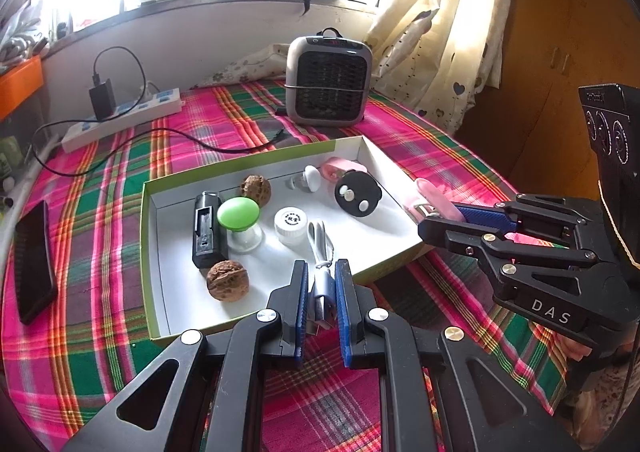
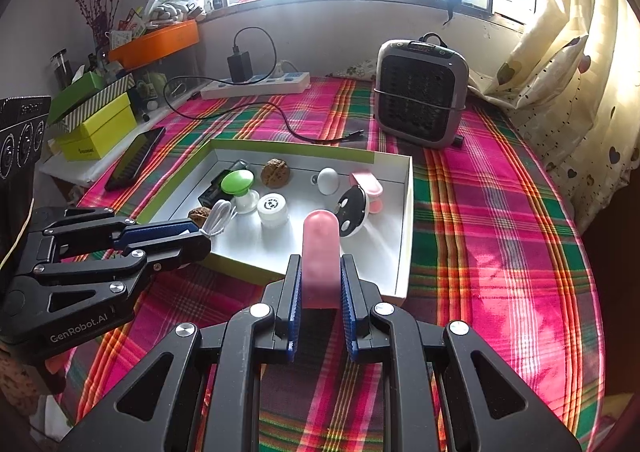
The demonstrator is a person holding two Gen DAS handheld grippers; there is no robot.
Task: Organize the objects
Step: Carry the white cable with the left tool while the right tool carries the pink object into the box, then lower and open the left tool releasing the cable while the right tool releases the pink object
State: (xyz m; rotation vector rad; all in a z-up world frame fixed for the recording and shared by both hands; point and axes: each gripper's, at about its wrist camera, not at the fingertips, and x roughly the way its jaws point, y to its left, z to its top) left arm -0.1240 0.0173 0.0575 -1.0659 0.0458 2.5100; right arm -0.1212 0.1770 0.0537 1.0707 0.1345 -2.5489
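Note:
A shallow white box with a green rim lies on the plaid cloth. It holds two walnuts, a black device, a green-capped bottle, a white cap jar, a black round item and a white knob. My left gripper is shut on a coiled white USB cable over the box's near edge; the cable also shows in the right wrist view. My right gripper is shut on a pink oblong case, at the box's right edge.
A grey heater stands behind the box. A white power strip with charger and black cable lies back left. A black phone lies left of the box. Yellow and green boxes sit far left.

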